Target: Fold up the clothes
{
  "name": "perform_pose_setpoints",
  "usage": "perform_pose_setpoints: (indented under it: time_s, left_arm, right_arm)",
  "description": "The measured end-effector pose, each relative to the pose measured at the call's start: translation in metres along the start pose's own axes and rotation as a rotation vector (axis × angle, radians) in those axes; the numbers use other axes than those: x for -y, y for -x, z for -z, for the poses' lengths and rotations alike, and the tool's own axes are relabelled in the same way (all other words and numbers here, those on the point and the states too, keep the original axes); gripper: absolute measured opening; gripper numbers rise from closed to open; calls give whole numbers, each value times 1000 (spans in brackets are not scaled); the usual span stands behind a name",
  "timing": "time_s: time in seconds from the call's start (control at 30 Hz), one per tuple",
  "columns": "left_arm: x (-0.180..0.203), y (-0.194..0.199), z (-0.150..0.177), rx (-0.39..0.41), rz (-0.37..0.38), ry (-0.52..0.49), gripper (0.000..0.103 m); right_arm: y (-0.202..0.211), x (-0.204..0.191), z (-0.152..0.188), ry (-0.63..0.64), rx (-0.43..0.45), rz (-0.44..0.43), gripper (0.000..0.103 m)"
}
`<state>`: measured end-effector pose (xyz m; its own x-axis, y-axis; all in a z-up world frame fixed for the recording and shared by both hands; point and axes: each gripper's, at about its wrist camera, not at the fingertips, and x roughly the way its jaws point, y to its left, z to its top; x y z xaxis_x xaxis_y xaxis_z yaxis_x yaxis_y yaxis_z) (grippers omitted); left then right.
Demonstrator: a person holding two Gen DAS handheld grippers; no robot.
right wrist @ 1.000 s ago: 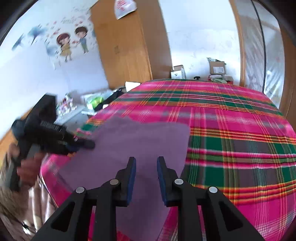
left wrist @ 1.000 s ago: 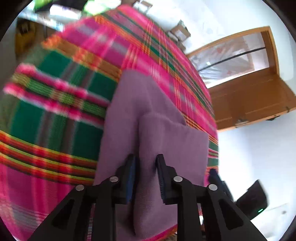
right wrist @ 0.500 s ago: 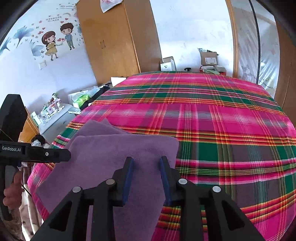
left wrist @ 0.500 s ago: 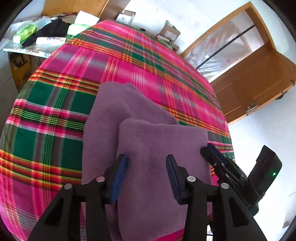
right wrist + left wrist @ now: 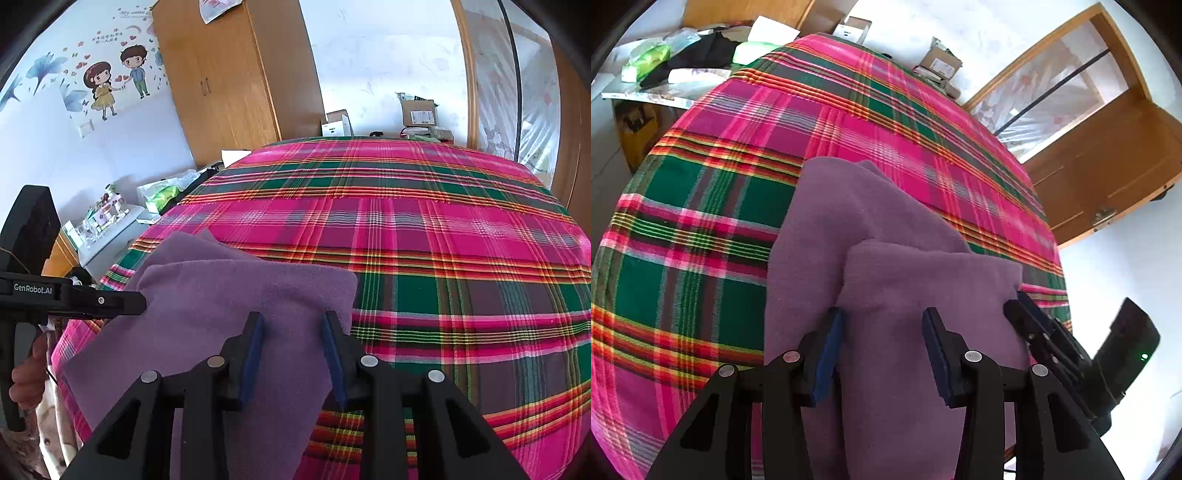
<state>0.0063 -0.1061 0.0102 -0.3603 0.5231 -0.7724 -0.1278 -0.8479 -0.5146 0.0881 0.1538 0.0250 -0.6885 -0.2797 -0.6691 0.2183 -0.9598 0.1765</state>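
Purple cloth [image 5: 886, 280] folded in 2 layers, lying on plaid bed cover [image 5: 701, 221] near its edge. Left gripper [image 5: 882, 325] spread above it, pinching nothing. Right gripper [image 5: 293, 325] opening, pads apart, cloth underneath.

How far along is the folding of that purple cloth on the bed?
Done: one fold, the purple cloth lies doubled on the plaid bedspread. In hand: nothing; the left gripper is open, the right gripper's jaws are opening. Left: any further folds.
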Motion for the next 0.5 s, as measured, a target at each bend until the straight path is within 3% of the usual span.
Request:
perform_pose_setpoints:
  time_s: [0.17, 0.37, 0.5]
  left_arm:
    - [-3, 9, 6, 4, 16, 12, 46]
    - [1, 19, 20, 38, 1, -16, 46]
    - [4, 16, 30, 34, -27, -33, 46]
  right_arm:
    - [23, -1, 5, -10, 34, -38, 34]
    - [53, -15, 23, 74, 89, -49, 34]
    - [50, -23, 37, 87, 61, -55, 34]
